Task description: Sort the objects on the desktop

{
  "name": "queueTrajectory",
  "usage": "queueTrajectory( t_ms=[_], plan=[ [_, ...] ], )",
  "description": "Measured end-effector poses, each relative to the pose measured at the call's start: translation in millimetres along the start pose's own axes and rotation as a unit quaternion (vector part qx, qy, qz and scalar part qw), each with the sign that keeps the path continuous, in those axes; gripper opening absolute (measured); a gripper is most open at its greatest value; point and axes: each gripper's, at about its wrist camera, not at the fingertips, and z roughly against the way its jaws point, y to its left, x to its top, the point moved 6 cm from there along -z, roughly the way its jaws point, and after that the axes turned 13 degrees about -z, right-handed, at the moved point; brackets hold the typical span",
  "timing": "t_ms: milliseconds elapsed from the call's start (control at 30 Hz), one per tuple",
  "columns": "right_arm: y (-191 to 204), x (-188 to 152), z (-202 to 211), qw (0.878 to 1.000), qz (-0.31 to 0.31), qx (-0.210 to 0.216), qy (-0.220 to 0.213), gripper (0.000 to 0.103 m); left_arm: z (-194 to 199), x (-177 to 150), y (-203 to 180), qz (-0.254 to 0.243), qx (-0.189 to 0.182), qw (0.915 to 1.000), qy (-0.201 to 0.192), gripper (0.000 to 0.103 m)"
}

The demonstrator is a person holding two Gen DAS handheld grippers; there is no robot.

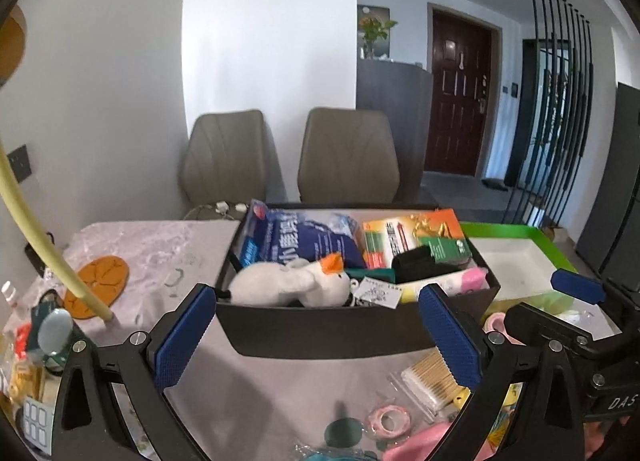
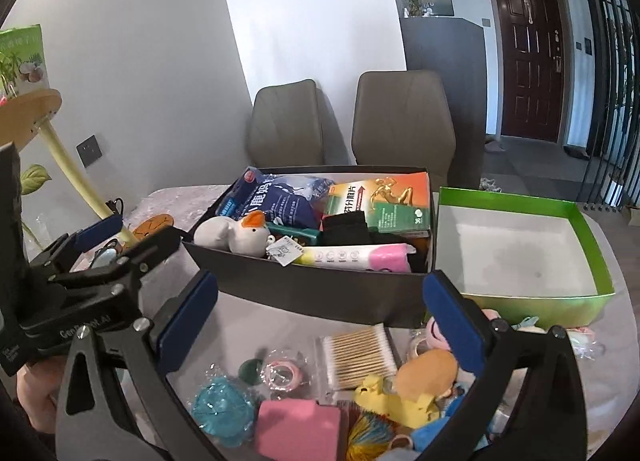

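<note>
Both grippers hover above the table with jaws spread wide and nothing between the pads. The left gripper (image 1: 320,337) faces the near wall of the black box (image 1: 328,329); the right gripper (image 2: 320,325) sits just beside it, over the loose pile.

**Location of items.** The black box is already well filled: a plush duck (image 2: 236,235), a blue bag (image 2: 280,203), an orange carton (image 2: 384,201) and a pink-and-white pack (image 2: 360,257). The green tray (image 2: 520,253) to its right holds nothing. Unsorted items lie on the table in front of the boxes: a swab pack (image 2: 358,355), tape rolls (image 2: 282,371), a pink block (image 2: 298,427), a teal ball (image 2: 222,413), a yellow toy (image 2: 396,397) and a tan plush (image 2: 426,371).

**Handling, as judged.**
- Swab pack: light, with a slick film cover. Grip across the short sides; a flat pinch from above is likely to slip.
- Tape rolls: light and stiff, wrapped in crinkly film. Grip across the outer rim.
- Pink block: looks soft and compressible. Close on the mid-body and expect some give.
- Plush toys: soft and light. Take the thickest part, not a limb.
- Teal ball: round, likely to roll. Centre the pads on its widest line.

None of these looks heavy or fragile.
</note>
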Motion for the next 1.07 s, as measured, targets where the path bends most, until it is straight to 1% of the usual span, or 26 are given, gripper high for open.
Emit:
queueTrajectory(
  t_ms=[100, 233, 900, 1067],
  plan=[
    [-3.6, -2.3, -6.5, 1.0, 0.002, -0.01, -0.002, 0.103, -8.1, -4.3, 1.0, 0.007, -0.003, 0.9999, 0.01, 0.101],
    [-5.7, -5.6, -11.3, 0.999, 0.017, -0.039, -0.009, 0.103, -8.9, -5.5, 0.7, 0.017, -0.013, 0.9997, 0.01, 0.101],
    [-0.2, -11.0, -11.9, 0.999, 0.023, -0.046, 0.0, 0.103, -14.9, -10.3, -1.2, 0.012, -0.004, 0.9996, 0.027, 0.101],
    [1.0, -11.9, -12.4, 0.999, 0.023, -0.041, 0.0, 0.103, -15.6, -11.1, -1.6, 0.012, -0.002, 0.9995, 0.03, 0.101]
  ],
)
